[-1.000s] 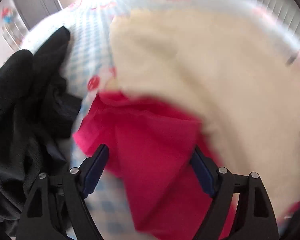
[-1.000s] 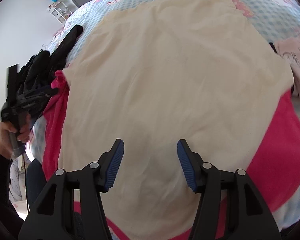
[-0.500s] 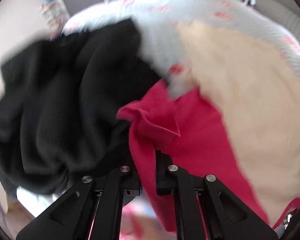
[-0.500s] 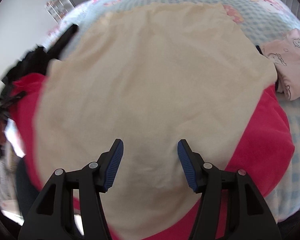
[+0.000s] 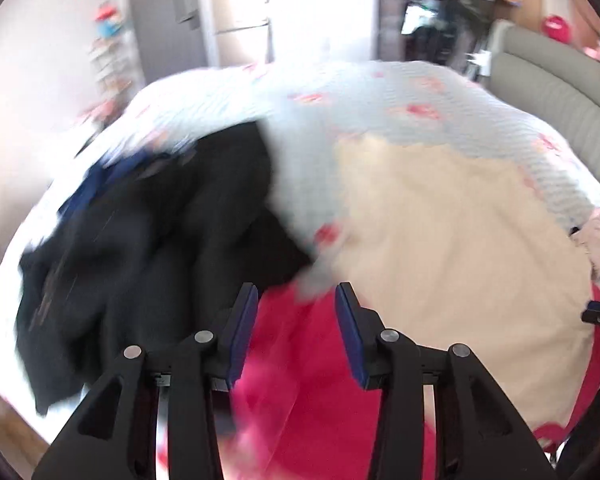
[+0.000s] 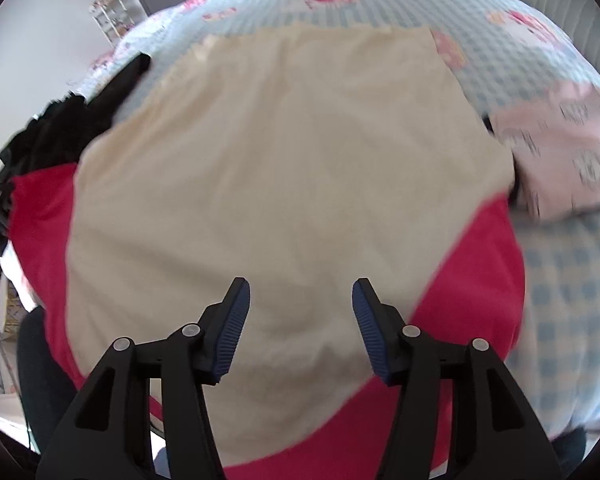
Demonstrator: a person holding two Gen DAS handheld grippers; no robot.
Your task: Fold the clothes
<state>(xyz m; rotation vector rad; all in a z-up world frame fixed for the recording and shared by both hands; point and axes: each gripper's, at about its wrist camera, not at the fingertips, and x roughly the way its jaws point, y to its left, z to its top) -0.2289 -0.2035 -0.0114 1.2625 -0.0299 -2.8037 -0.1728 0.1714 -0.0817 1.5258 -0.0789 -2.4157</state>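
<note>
On the blue-and-white checked bedspread [image 6: 572, 280], going left to right: a crumpled black knit garment [image 5: 140, 248] lies heaped at about nine o'clock in the left wrist view, unfolded. Next comes the bright pink-red fabric garment [image 5: 300, 360], whose left corner sits between the blue pads of the left gripper [image 5: 296, 332]. Its jaws are opening and the pads look clear of the cloth, though blur makes this hard to judge. Over the red piece lies the cream rectangular cloth [image 6: 292, 168], spread flat at centre in the right wrist view. The right gripper [image 6: 298, 328] hovers above its near edge at six o'clock, jaws apart, holding nothing. At three o'clock rests a pale pink printed garment [image 6: 568, 148], apparently folded already. So one item seems finished; the cream, red and black pieces remain.
</note>
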